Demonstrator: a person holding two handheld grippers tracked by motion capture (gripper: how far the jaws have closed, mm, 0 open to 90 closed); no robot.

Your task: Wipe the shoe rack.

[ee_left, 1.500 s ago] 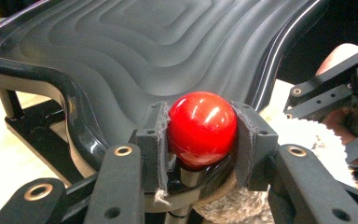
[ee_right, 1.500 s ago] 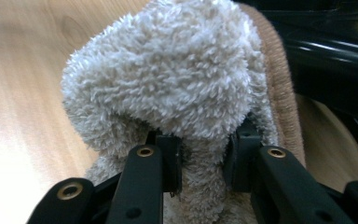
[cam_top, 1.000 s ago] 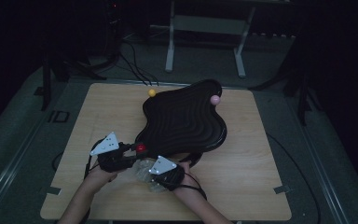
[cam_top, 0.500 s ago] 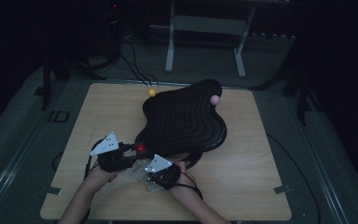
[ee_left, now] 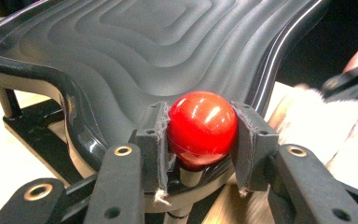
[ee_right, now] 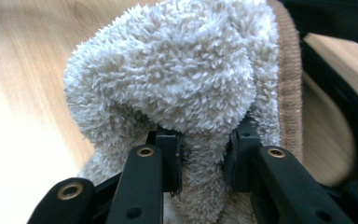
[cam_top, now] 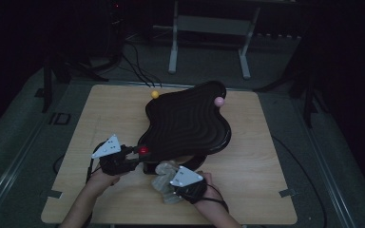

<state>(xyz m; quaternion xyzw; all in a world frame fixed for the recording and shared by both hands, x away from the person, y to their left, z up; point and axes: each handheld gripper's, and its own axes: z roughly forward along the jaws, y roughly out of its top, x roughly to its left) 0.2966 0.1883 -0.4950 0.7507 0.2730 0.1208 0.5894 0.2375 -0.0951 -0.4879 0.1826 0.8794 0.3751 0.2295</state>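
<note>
The left gripper (ee_left: 200,140) has its two jaws squeezed tight on a shiny red ball (ee_left: 201,128) – one pad on each side of it. The red ball sits at the near, low tip of a big black wavy tray (cam_top: 190,123), touching its rim. In the high view the left gripper (cam_top: 135,153) is near the front left part of the wooden table (cam_top: 266,190), and the red ball (cam_top: 144,150) shows as a small red dot at the tray's near left corner. The tray stands on a black base in the middle of the table. A yellow ball (cam_top: 155,94) sits at the tray's far left corner, toward the table's back edge, and a pink ball (cam_top: 219,101) sits at the tray's far right corner. The right gripper (ee_right: 203,154) has its jaws pinched shut on a fluffy cream cloth (ee_right: 177,79) – the cloth bunches up over the jaws and has a tan edge on one side. In the high view the right gripper (cam_top: 171,183) and the cloth (cam_top: 164,173) are close to the table's front edge, just beside the tray's base and near the left gripper
</note>
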